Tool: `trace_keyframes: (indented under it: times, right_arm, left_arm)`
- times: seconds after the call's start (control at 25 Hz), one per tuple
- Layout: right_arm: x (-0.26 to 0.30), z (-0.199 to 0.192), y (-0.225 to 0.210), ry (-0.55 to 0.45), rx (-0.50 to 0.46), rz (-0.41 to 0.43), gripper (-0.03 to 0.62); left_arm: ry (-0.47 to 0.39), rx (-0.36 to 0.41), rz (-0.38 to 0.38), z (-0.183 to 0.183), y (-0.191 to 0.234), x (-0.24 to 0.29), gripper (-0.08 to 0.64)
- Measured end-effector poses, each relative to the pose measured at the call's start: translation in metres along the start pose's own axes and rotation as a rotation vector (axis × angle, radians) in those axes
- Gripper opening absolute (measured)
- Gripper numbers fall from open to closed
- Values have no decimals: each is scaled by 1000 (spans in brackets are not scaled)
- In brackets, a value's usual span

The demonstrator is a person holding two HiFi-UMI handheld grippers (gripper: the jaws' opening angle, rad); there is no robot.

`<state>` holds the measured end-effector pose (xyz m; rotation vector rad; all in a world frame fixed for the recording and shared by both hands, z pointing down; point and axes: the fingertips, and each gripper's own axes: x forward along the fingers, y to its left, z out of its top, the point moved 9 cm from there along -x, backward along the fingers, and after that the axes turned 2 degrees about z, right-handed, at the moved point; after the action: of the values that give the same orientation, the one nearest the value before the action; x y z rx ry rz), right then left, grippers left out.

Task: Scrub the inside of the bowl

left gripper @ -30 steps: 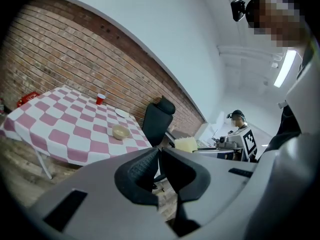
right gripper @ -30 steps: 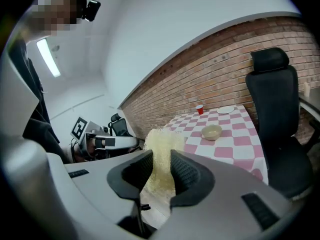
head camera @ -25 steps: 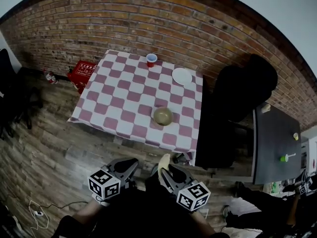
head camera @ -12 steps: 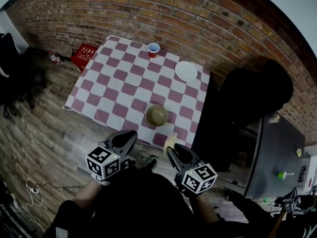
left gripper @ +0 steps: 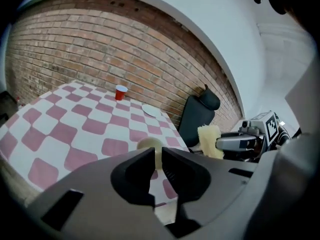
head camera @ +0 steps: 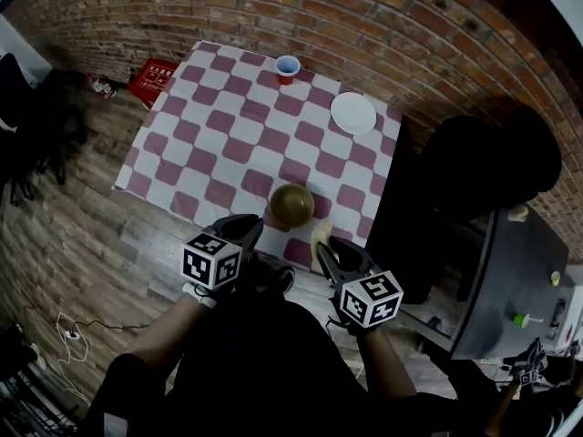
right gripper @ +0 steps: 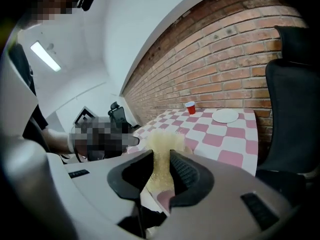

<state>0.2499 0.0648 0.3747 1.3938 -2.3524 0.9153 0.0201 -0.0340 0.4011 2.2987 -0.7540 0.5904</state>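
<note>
Head view: square table under a red-and-white checked cloth [head camera: 228, 144] stands against a red brick wall [head camera: 364, 25], on a wood-plank floor [head camera: 82, 244]. Olive-green round bowl [head camera: 292, 205] sits upright close to the table's near edge, right of centre. Red plastic cup [head camera: 288, 68] is at the far edge. White round plate [head camera: 353, 113] lies to the cup's right, by the right edge. Both are well apart from the bowl. Red crate [head camera: 153, 77] is on the floor off the far left corner. Black office chair [head camera: 483, 167] is right of the table. Left gripper [head camera: 248, 229] hangs over the near table edge, just left of the bowl; contact cannot be told. Right gripper [head camera: 324, 251] is just near-right of the bowl, with a pale yellow sponge [head camera: 320, 235] sticking out of its tip toward the bowl

Left gripper view: jaws are drawn together with only a thin slit between them and nothing gripped. The bowl shows just beyond the jaw tips, on the cloth. The right gripper is to the right, with the sponge upright at its tip. Cup and plate are far off by the wall

Right gripper view: jaws are clamped on the sponge, which stands between the ribbed pads and rises above them. Cup and plate are far on the cloth, chair at right. The bowl cannot be made out behind the sponge
</note>
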Motion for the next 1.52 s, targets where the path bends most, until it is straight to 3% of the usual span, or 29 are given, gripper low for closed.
trace_keyframes:
  times: [0.16, 0.28, 0.36, 0.52, 0.76, 0.84, 0.92, 1.0, 1.12, 1.2, 1.32, 1.4, 1.52]
  right_arm:
    - [29, 5, -9, 80, -44, -66, 115]
    - [51, 9, -13, 167, -132, -113, 115]
    - [65, 12, -13, 233, -233, -147, 118]
    - [92, 18, -9, 355, -520, -167, 120]
    - [136, 11, 5, 638, -1118, -121, 120]
    - [147, 3, 4, 728, -1245, -85, 120]
    - [153, -2, 4, 791, -1288, -48, 120]
    - [158, -6, 4, 824, -1249, -27, 120]
    - [164, -12, 5, 827, -1101, -28, 120]
    - [167, -11, 5, 806, -961, -68, 120]
    - [170, -6, 2, 764, -673, -115, 120]
    - [170, -6, -1, 749, -511, -118, 120]
    - [170, -12, -4, 746, -380, -100, 120]
  left_arm:
    - [104, 8, -19, -3, 19, 36, 43]
    - [169, -45, -43, -6, 34, 59, 146]
    - [193, -90, -54, -7, 42, 70, 166]
    - [227, -139, -79, -9, 48, 87, 167]
    - [293, -134, -73, -19, 59, 102, 163]
    - [290, -167, -93, -20, 63, 104, 123]
    - [295, -201, -117, -19, 66, 107, 97]
    - [306, -214, -130, -18, 67, 109, 83]
    - [330, -200, -121, -16, 66, 111, 80]
    - [347, -170, -104, -15, 63, 111, 77]
    - [353, -125, -79, -13, 60, 110, 75]
    - [343, -141, -77, -14, 59, 111, 65]
    - [360, -201, -109, -18, 63, 115, 58]
